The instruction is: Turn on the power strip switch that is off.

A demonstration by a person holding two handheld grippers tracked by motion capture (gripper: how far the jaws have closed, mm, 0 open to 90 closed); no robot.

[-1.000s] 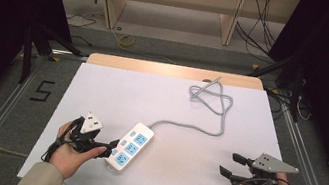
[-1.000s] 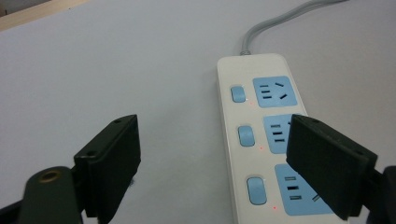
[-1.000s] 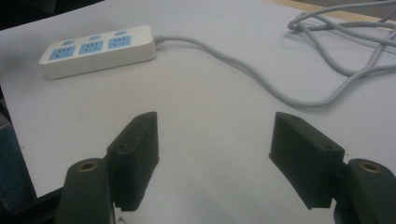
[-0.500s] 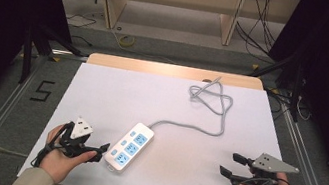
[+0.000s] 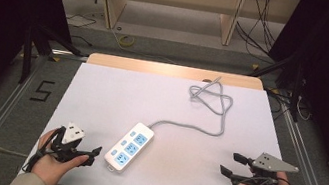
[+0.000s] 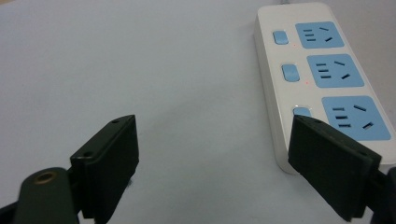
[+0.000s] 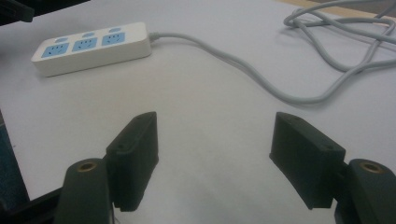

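Since nothing is gripped yet, the work looks to be at its very start.

Power strip: the white plastic power strip with three blue sockets [image 5: 129,147] lies flat on the near left part of the white table [image 5: 115,99], slanted, its far end leading into the cord; no plug sits in any socket.

Cord: the grey rubber cord [image 5: 212,100] runs from the strip to the right and away, ending in a loose tangle at the far right of the table.

Left tool: the left tool [image 5: 91,154] rests low at the near left edge, just beside the strip's near end, jaws wide apart and empty.

Right tool: the right tool [image 5: 232,165] hovers at the near right edge, well apart from strip and cord, jaws also spread wide, holding nothing.

Progress: by my judgement nothing is done; reaching, gripping and any plugging or moving of the strip are all left.

Left gripper view: it shows the small blue switches [image 6: 290,73] beside each socket and faint red dots by them, too small to tell from above; one jaw sits in front of the strip's near corner.

Right gripper view: it shows the cord's [image 7: 261,74] loops lying over one another, and bare table between the jaws.
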